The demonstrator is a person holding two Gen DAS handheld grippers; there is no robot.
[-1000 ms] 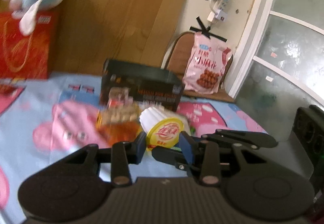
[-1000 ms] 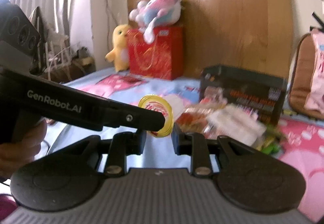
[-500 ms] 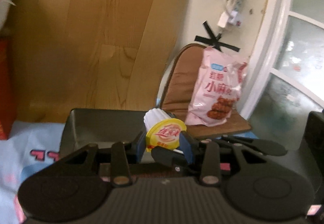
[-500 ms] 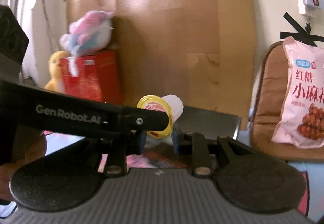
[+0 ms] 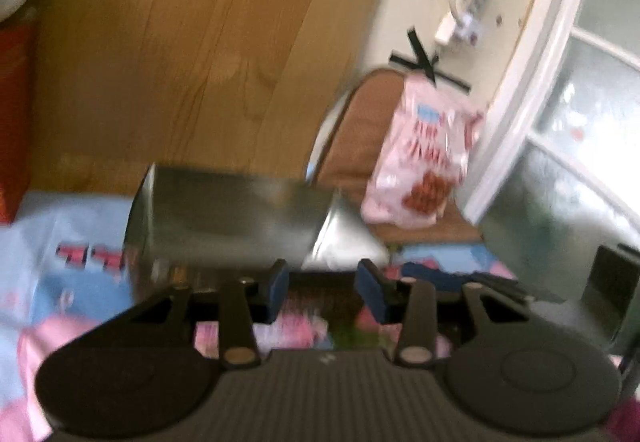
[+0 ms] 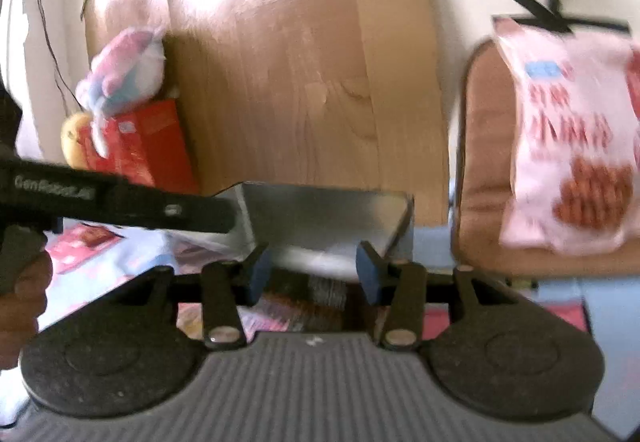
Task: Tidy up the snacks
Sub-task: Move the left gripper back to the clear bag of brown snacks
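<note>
Two grippers hover side by side over the open box, and both stand with jaws apart and nothing between the blue pads. Farthest left in the right wrist view sit a plush toy and a yellow plush on and beside a red carton, all against the wooden board behind the table. Next comes the left gripper, whose black arm reaches across toward the box's near left corner; its empty pads hang just above the front rim. The box itself, dark outside with a shiny silver lining, stands on the blue and pink cloth, mouth tilted toward the cameras; what lies inside is hidden by blur and by the front wall, so I cannot tell which snacks are already in it. A few blurred pink and red wrappers show under the pads in both views, too smeared to name. The right gripper hovers just right of the left one, also over the front rim. Farthest right, well apart from the box, a pink snack bag leans on the back of a brown chair. That bag looks like the likeliest loose item: probably light, soft and crinkly, slippery film with brittle pieces inside, so a pinch on the flat sealed top edge or a side seam should serve better than squeezing the full middle, which could crush the contents or let the film slide out.
</note>
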